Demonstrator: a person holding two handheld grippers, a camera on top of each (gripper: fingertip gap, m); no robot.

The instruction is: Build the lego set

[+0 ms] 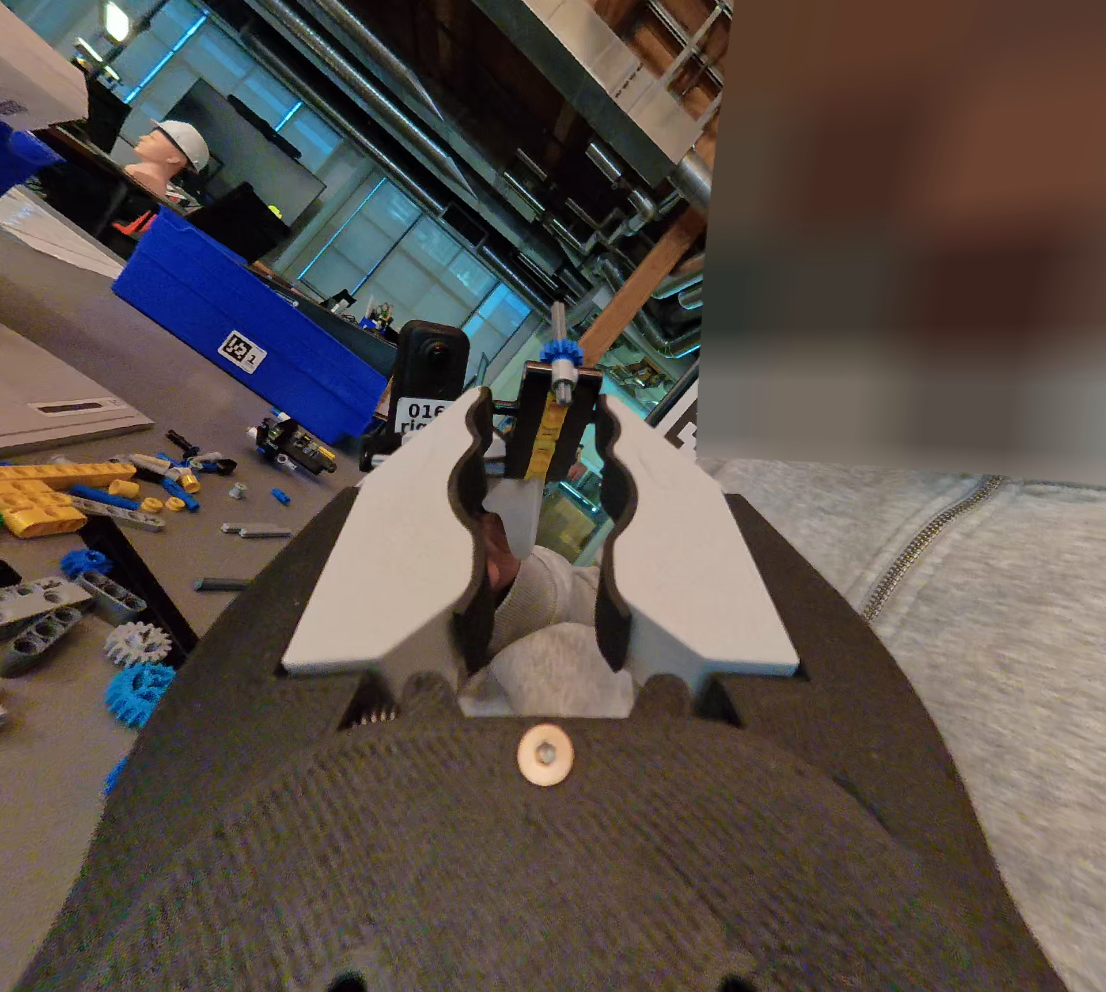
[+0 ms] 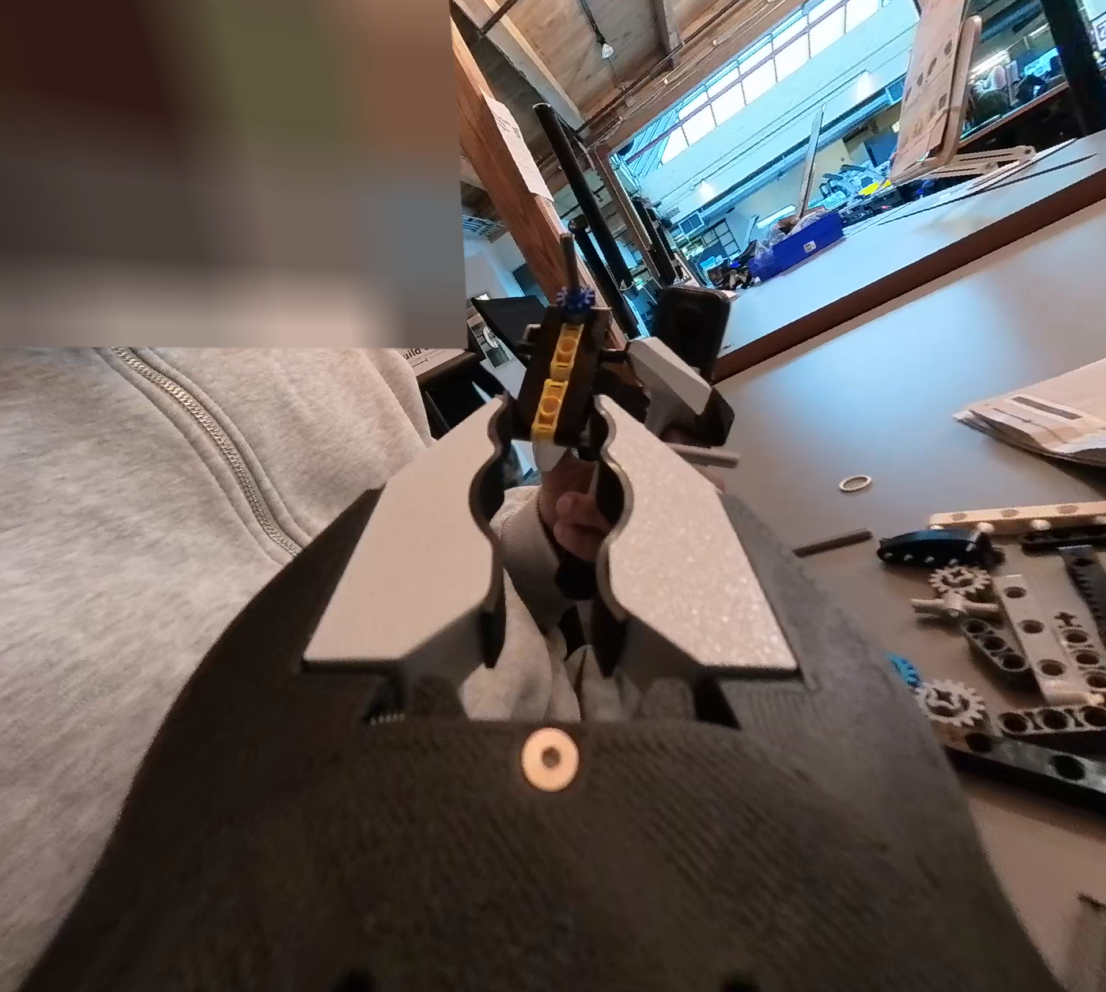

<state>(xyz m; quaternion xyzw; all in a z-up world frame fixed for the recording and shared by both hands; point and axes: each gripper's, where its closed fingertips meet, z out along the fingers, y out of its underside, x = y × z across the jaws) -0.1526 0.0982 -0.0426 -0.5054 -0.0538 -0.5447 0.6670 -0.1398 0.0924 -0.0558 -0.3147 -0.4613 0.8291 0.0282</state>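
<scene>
Exposed timber beams and metal ducts fill the ceiling overhead, with big windows beyond, and both cameras are tipped steeply upward. Up in the air between them sits the small lego assembly (image 1: 553, 424), black beams around a yellow core, a blue gear (image 1: 561, 351) and a grey axle poking out the top.

Left gripper (image 1: 541, 415) points up and forward, its grey fingers closing in on either side of the assembly's black beams — looks clamped, with the lower end of the build sunk between the tips. Right gripper (image 2: 553, 415) mirrors that pose from the opposite side, tips pressed against the same build, so both seem to have it pinched.

Down on the grey tabletop (image 1: 179, 365), loose yellow, blue and grey lego pieces (image 1: 90, 496) are scattered at the left, a blue bin (image 1: 239, 329) behind them. Right wrist view shows a partly built grey frame with gears (image 2: 1011, 634) on the tabletop.

Grey zip hoodie (image 1: 957, 604) crowds the frame; a hand behind the fingers is mostly hidden.
</scene>
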